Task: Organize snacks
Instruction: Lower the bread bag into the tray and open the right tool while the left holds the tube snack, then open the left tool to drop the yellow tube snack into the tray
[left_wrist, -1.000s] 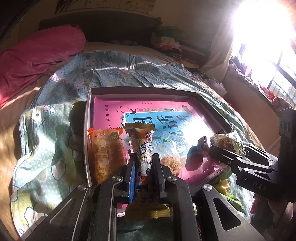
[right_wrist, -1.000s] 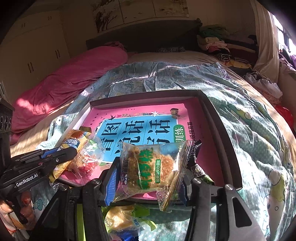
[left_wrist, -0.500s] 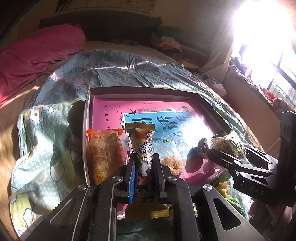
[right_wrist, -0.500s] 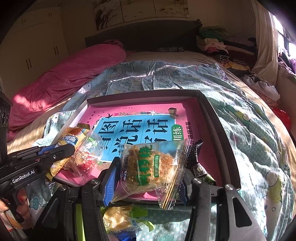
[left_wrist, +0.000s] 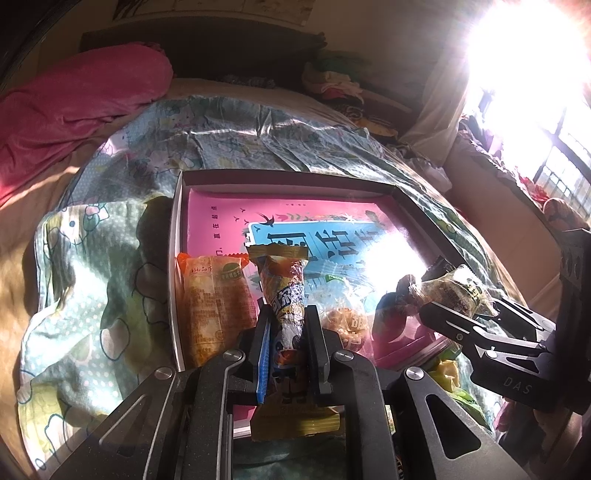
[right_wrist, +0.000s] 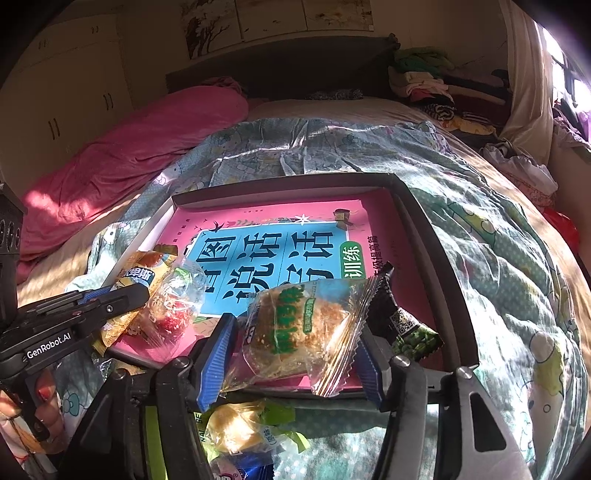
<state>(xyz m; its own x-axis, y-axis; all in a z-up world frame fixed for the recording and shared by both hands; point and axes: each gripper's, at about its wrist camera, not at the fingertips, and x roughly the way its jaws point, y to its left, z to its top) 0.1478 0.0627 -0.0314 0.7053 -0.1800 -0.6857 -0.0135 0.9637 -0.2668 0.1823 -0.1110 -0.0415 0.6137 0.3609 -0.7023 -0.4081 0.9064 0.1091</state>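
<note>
A dark tray (left_wrist: 177, 266) lies on the bed with a pink and blue book (left_wrist: 317, 229) in it. My left gripper (left_wrist: 286, 317) is shut on a long snack stick pack (left_wrist: 284, 284) over the tray's near left part. An orange snack pack (left_wrist: 210, 299) lies left of it and a clear pack of biscuits (left_wrist: 343, 314) right of it. My right gripper (right_wrist: 295, 332) is shut on a clear pack with green lettering (right_wrist: 299, 328), held over the tray's near edge (right_wrist: 454, 317). A dark green pea pack (right_wrist: 402, 325) lies beside it.
Several more snack packs (right_wrist: 240, 428) lie on the patterned quilt (right_wrist: 517, 295) below the right gripper. A pink duvet (right_wrist: 147, 144) lies at the far left of the bed. Clothes (right_wrist: 424, 81) are piled by the headboard. Strong sun glare comes from the window (left_wrist: 535, 55).
Both grippers keep their packs. The right gripper has lifted and pulled back slightly with its pack; the left gripper has hardly moved.
</note>
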